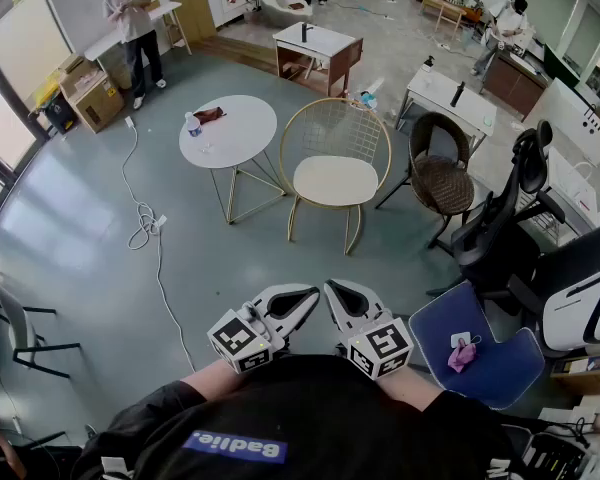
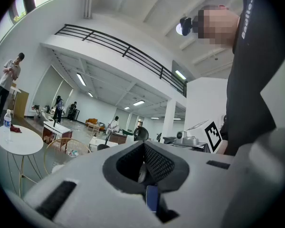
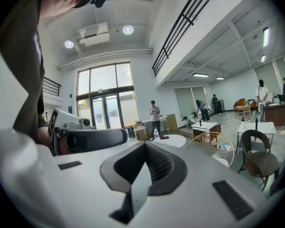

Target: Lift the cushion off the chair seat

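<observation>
A gold wire chair (image 1: 335, 158) stands in the middle of the floor, and a round cream cushion (image 1: 335, 180) lies flat on its seat. Both grippers hang close to my body, well short of the chair. My left gripper (image 1: 298, 299) is shut with nothing in it, and so is my right gripper (image 1: 341, 296) beside it. The left gripper view shows its closed jaws (image 2: 143, 161) with the chair (image 2: 61, 151) far off at the lower left. Past the closed jaws (image 3: 145, 163) in the right gripper view, the chair (image 3: 217, 144) and its cushion (image 3: 223, 161) show at the right.
A round white table (image 1: 242, 148) with a bottle (image 1: 193, 125) stands left of the chair. A brown wicker chair (image 1: 442, 180), a black office chair (image 1: 510, 208) and a blue seat (image 1: 485, 360) are on the right. A white cable (image 1: 143, 218) runs across the floor at left.
</observation>
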A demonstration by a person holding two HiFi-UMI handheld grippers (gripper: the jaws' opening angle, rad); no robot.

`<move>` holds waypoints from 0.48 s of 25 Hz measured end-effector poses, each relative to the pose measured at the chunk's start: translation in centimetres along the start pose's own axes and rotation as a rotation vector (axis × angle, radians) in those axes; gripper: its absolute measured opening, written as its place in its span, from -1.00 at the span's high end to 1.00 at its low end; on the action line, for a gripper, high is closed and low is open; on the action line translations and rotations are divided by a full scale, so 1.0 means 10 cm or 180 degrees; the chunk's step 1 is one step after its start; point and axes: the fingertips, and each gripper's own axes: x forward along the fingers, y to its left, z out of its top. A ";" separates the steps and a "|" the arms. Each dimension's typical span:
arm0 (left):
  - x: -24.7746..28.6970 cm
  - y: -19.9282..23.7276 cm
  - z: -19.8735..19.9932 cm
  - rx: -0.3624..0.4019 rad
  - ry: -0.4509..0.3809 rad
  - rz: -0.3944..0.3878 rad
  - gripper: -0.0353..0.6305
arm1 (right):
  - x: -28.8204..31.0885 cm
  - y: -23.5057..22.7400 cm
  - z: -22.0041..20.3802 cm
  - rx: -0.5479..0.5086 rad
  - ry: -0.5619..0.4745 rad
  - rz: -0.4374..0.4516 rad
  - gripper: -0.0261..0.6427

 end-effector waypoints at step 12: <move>0.15 0.01 0.05 -0.0006 -0.0015 0.0062 0.86 | -0.02 -0.13 0.07 -0.0004 -0.0031 0.0051 0.85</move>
